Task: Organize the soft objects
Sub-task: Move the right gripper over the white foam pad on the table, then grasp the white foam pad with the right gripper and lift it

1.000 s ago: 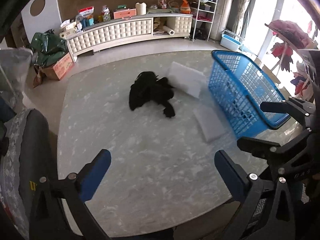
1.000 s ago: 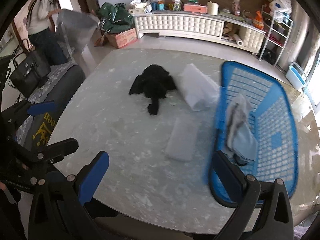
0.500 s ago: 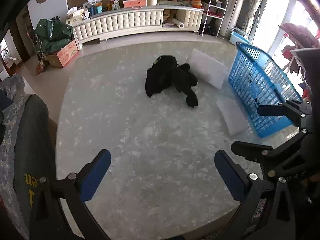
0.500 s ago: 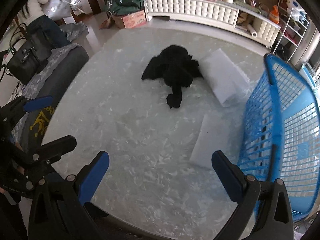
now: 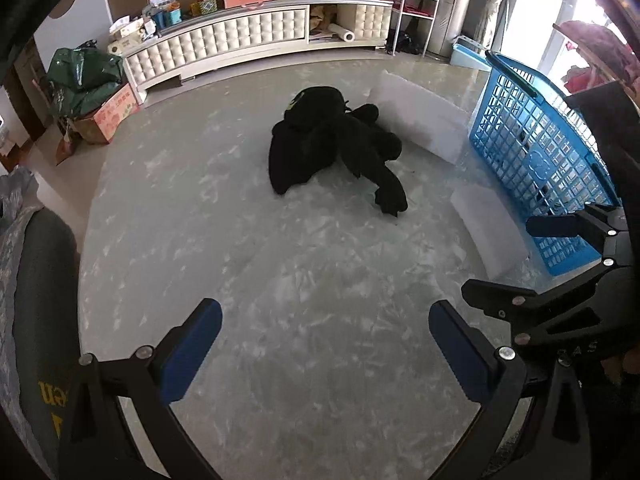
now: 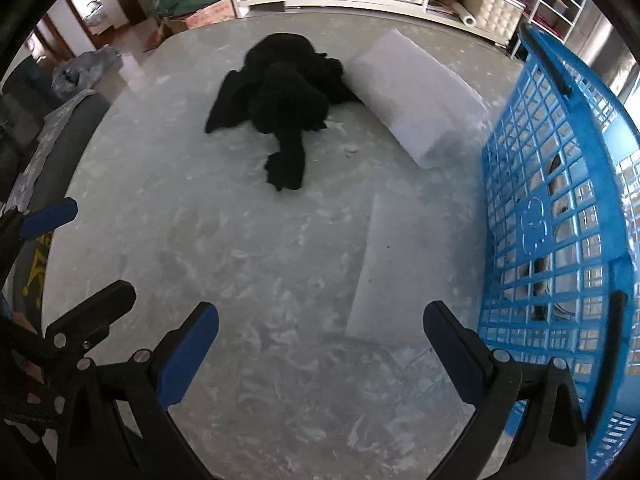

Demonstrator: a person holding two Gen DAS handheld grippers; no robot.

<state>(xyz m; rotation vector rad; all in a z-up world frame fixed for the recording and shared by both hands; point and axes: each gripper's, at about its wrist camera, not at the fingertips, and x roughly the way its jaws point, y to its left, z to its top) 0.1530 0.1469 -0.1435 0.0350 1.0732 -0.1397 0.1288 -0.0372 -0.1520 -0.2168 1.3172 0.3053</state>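
Both grippers, left & right, are hovering w/ jaws wide open, empty. Flat white foam pad is lying lengthwise ahead-right of right gripper, nearer it, beside blue plastic lattice basket; black plush toy is sitting farther off mid-table.

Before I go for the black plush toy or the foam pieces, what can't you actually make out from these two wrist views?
- Blue basket contents: in the right wrist view only grey and pale patches show through the mesh wall; what they are is unclear. Its right side is cut off by the frame.
- Black plush toy: all black, so its limbs are hard to separate in either view.
- Larger white foam piece: the toy overlaps its near end; contact is uncertain.
- Shelf items behind the table: too small.
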